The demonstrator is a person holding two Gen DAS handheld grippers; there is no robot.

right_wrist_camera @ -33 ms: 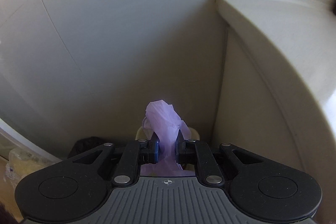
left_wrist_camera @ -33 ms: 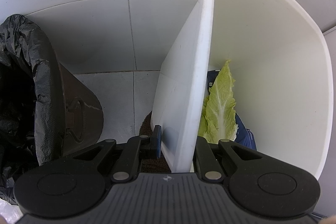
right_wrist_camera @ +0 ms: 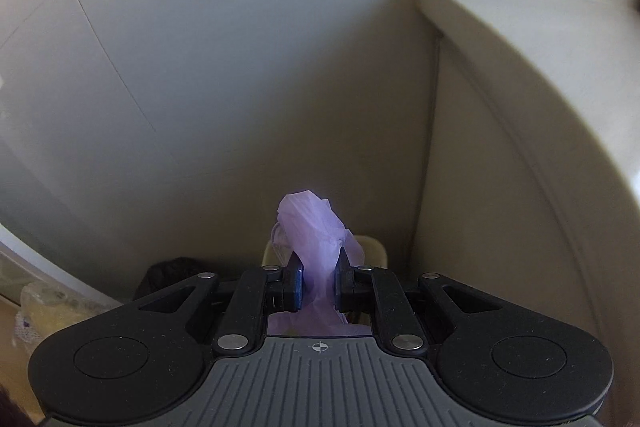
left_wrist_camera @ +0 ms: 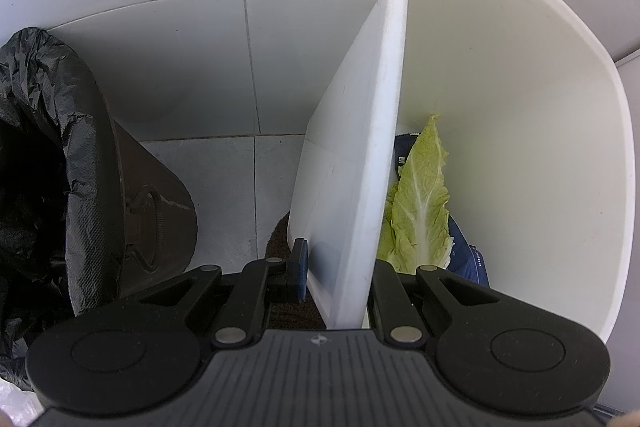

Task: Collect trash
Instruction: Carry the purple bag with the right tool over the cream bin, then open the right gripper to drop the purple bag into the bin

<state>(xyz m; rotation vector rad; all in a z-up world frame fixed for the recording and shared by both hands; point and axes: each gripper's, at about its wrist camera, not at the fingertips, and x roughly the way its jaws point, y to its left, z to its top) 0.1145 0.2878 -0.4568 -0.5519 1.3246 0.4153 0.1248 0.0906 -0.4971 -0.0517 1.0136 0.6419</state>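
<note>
Left wrist view has our left gripper (left_wrist_camera: pixel 336 275) clamped on the near wall of the white bin (left_wrist_camera: pixel 520 131), one finger outside the wall and one inside, so the wall runs straight ahead between them. Inside the bin, just past the inner finger, a cabbage leaf (left_wrist_camera: pixel 420 203) leans over a dark blue wrapper (left_wrist_camera: pixel 468 255), so we judge some trash already collected. To the left of this gripper stands a brown bin (left_wrist_camera: pixel 160 211) lined with a black bag (left_wrist_camera: pixel 48 147), well apart from the white one across bare floor tiles (left_wrist_camera: pixel 224 179). In the right wrist view our right gripper (right_wrist_camera: pixel 319 287) is pinched on a crumpled purple plastic bag (right_wrist_camera: pixel 312 223), which sticks up ahead of the fingertips and hangs down behind them. This piece is not yet in any bin; dropping it looks like the step left. Ahead of the right gripper are a plain wall (right_wrist_camera: pixel 240 67) and a pale cabinet corner (right_wrist_camera: pixel 500 147), with a cream-coloured object we cannot identify just behind the bag. Nothing visibly blocks the white bin's mouth.
</note>
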